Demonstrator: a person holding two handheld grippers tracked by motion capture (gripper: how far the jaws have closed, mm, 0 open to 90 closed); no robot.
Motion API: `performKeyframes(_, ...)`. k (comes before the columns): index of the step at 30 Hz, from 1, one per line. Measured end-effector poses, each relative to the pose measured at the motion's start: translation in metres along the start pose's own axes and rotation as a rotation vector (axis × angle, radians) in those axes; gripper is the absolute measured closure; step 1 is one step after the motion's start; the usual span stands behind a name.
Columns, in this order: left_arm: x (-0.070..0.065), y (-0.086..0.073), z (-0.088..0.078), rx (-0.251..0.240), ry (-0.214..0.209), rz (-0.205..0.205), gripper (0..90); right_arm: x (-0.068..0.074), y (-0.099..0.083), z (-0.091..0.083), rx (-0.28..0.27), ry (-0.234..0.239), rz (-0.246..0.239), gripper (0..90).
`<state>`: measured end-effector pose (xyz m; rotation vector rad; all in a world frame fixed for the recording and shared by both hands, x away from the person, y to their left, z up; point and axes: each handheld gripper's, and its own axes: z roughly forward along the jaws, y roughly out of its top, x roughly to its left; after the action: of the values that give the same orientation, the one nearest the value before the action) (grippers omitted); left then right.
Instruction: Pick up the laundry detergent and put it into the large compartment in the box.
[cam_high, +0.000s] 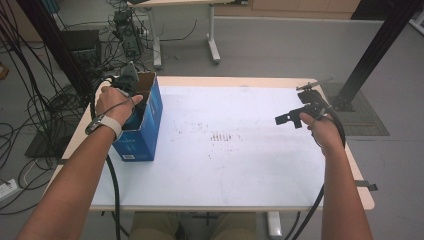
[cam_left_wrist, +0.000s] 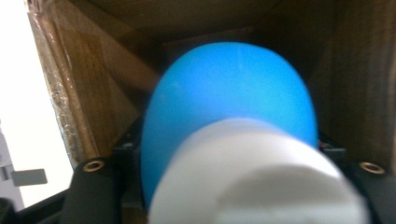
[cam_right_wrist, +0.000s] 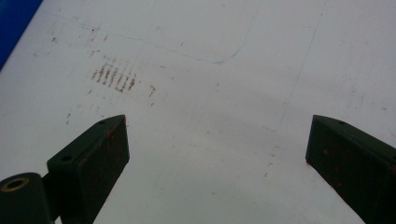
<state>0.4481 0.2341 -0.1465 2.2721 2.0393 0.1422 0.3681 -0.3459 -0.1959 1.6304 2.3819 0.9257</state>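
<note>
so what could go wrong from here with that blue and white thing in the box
The blue and white object sits between the jaws of the left gripper inside the cardboard box; whether the pads press on it is unclear, so it could drop or tip.
The box walls stand close around it, so the gripper might catch a wall coming out.
The box stands near the table edge, and the right gripper is too far off to steady it.

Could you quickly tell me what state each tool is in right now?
Left tool: inside the blue box, a blue-and-white object between its jaws; whether they press on it cannot be told.
Right tool: open, empty, above the table.
</note>
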Motion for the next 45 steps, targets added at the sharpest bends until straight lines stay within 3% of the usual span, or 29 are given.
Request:
performKeyframes(24,0.001,-0.004,-0.004,-0.015,-0.009,0.019,28.3,0.003,0.0,0.0,-0.001,0.001,-0.008,6.2)
performKeyframes(36,0.005,-0.008,-0.018,-0.037,-0.026,0.032,27.7,0.004,0.0,-0.002,-0.002,0.002,-0.011,6.2)
performKeyframes(37,0.004,-0.009,-0.021,-0.044,-0.017,0.034,25.6,0.004,0.0,-0.002,-0.003,0.003,-0.011,6.2)
performKeyframes(39,0.008,-0.009,-0.025,-0.049,-0.038,0.03,20.2,0.005,0.0,-0.002,-0.003,0.003,-0.013,6.2)
performKeyframes(45,0.01,-0.011,-0.034,-0.067,-0.045,0.052,13.4,0.006,0.002,-0.003,-0.001,0.0,-0.02,6.2)
